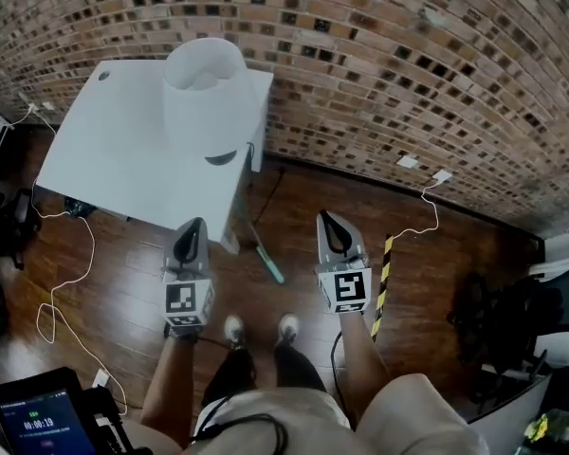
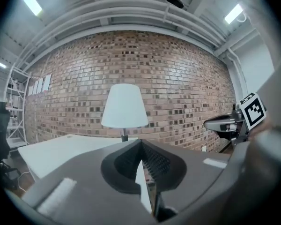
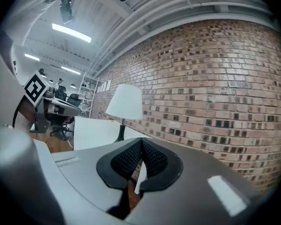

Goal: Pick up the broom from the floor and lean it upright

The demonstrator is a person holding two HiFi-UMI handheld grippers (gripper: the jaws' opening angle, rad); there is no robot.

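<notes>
A thin pole with a teal end [image 1: 267, 261], which looks like the broom, lies on the wooden floor by the white table's leg, between my two grippers in the head view. My left gripper [image 1: 193, 227] is held up in the air, shut and empty, to the left of it. My right gripper [image 1: 331, 222] hangs to its right, also shut with nothing in it. In the left gripper view the left gripper [image 2: 141, 143] points level at the lamp and brick wall. In the right gripper view the right gripper [image 3: 141, 142] faces the same wall. Neither gripper view shows the broom.
A white table [image 1: 114, 164] with a white-shaded lamp [image 1: 206, 93] stands against the brick wall [image 1: 408, 74]. A yellow-and-black striped bar [image 1: 383, 278] lies on the floor at the right. White cables [image 1: 71, 273] trail on the left. A phone [image 1: 36, 423] and the person's feet [image 1: 260, 330] are below.
</notes>
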